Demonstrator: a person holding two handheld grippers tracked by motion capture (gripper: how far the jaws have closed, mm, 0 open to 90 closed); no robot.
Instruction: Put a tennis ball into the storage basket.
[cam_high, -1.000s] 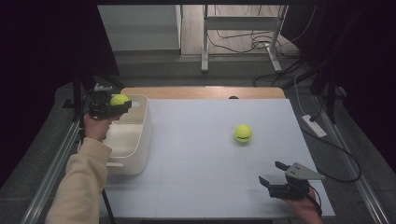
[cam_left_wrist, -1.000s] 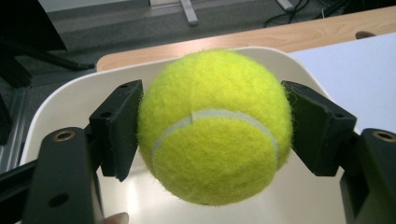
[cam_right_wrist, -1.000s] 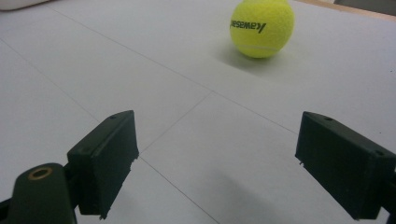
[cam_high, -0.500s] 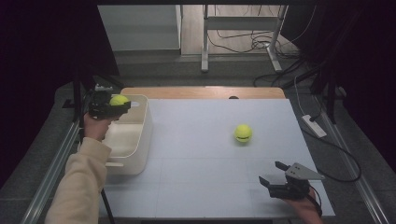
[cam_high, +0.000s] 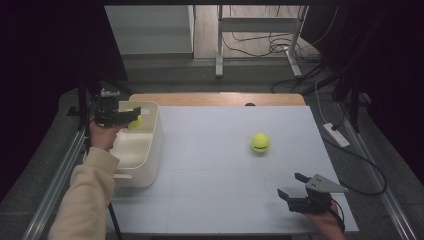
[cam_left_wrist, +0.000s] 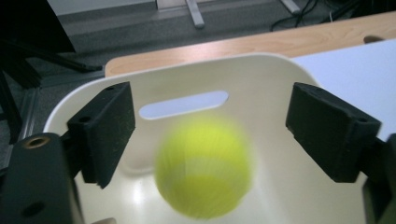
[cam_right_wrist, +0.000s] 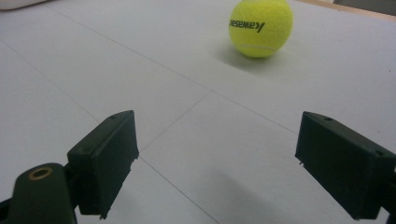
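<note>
My left gripper hangs over the far end of a white bin. Its jaws have just been opening and stand wide apart. A yellow tennis ball is loose between and below them, touching neither pad. In the left gripper view that ball is blurred against the bin's inner wall. A second tennis ball rests on the white table, right of centre. My right gripper is open near the front right edge, pointing at that ball from a distance, with nothing between its jaws.
The bin stands at the table's left edge, a slot handle in its far wall. A wooden strip runs along the table's far edge. Cables and a power strip lie on the floor to the right.
The left jaws have spread apart and let go of the tennis ball, which has dropped lower toward the bin. The right gripper and the ball on the table have not moved.
</note>
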